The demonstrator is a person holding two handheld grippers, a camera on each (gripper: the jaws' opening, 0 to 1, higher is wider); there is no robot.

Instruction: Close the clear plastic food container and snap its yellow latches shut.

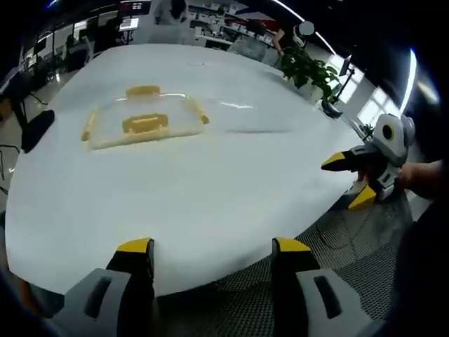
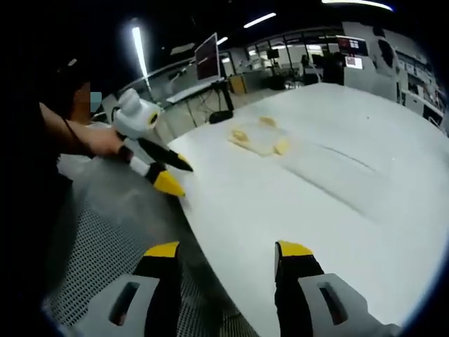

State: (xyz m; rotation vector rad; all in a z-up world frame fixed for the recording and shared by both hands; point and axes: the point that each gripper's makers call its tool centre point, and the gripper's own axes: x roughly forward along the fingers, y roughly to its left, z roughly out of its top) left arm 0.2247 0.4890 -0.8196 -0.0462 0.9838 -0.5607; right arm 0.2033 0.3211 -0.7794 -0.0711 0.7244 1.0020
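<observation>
In the left gripper view, the left gripper is held low at the near edge of the big white table. Its two jaws, grey with yellow tips, are spread wide apart, and nothing is held between them. Beyond the tips, bare white table top is seen. Further in, well away from the near edge, the clear plastic food container is lying flat on the table. Its yellow latches are seen along its sides. It cannot be told from here if the lid is pressed down all the way.

At the right edge of the table, the right gripper is seen, held by a hand. Its yellow-tipped jaws are parted, and nothing is between them.

In the right gripper view, the right gripper is held over the table's edge with its jaws wide apart and nothing in them. The left gripper is seen beside the edge, held by a hand, with its jaws open too. The container is seen far off, near the middle of the table, well apart from both grippers.

A green plant is seen past the far side of the table. A mesh floor is seen below the table's edge.
</observation>
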